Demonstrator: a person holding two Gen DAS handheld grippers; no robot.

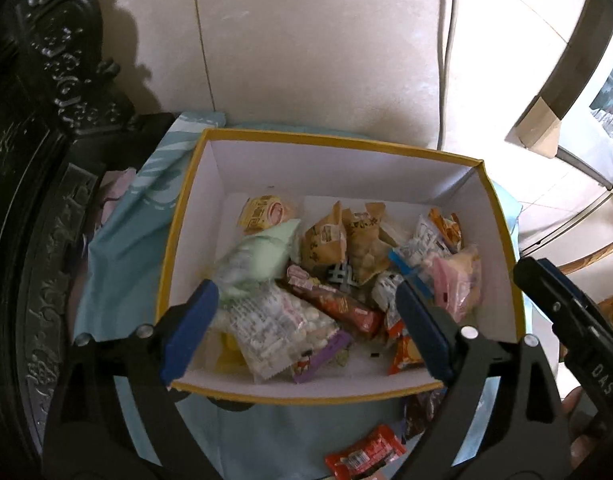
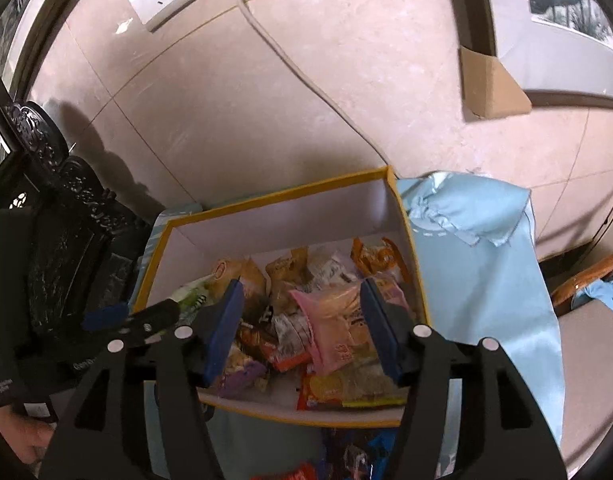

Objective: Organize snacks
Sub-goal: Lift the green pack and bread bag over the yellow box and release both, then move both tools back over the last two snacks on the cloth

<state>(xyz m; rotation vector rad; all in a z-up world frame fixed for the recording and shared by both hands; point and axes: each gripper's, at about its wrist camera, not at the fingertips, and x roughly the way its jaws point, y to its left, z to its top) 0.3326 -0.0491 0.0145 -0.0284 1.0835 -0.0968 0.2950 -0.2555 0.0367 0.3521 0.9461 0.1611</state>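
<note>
The yellow-rimmed box (image 1: 326, 138) sits mid-frame on the pale blue cloth (image 1: 118, 264), and it is well stocked; mixed snack packets (image 1: 334, 276) are heaped across its floor — a mint-green pouch (image 1: 262, 258) at about nine o'clock of the pile, tan wrapped pieces (image 1: 346, 240) toward twelve, a pink packet (image 2: 334, 320) over at three, a long red bar (image 1: 338, 306) in the middle. By the look of it most of the job is done; what's left lies outside the near wall, at six o'clock of the box: a red wrapper (image 1: 364, 456) on the cloth and a dark packet (image 1: 420, 412) just beside the rim, with blue-and-dark wrappers (image 2: 362, 452) showing low in the right wrist view.

Now the tongs; the left gripper (image 1: 306, 332) hangs over the near half of the box with its blue pads spread wide, nothing between them — released, touching no packet that I can make out. The right gripper (image 2: 302, 328) is likewise parted wide above the pink packet, clasping nothing; whether a pad grazes a wrapper I cannot tell.

Outward: tiled wall behind at twelve, a carved black cabinet (image 1: 34, 160) at nine.
</note>
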